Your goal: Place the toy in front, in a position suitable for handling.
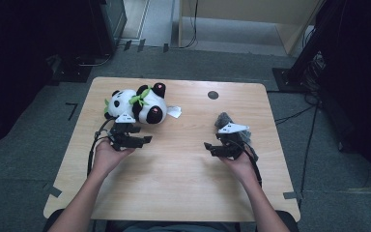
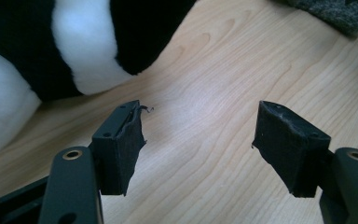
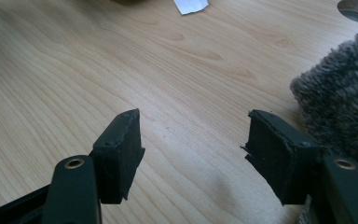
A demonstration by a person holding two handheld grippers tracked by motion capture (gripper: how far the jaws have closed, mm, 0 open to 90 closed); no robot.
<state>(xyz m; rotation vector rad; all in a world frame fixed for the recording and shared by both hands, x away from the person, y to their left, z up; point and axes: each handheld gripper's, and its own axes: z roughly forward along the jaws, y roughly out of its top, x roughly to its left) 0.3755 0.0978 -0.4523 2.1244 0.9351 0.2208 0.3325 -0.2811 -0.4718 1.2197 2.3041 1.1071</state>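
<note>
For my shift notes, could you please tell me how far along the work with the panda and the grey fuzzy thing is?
Nothing looks done yet: the plush panda lies on the table, and the grey fuzzy thing lies there too. In hand: nothing; the left gripper and right gripper have open jaws over bare wood, each beside its thing. Left: probably grasping both.

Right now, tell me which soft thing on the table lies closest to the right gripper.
The grey fuzzy thing, just beyond the right gripper. The black-and-white panda plush with the green bow lies across the table, by the left gripper.
</note>
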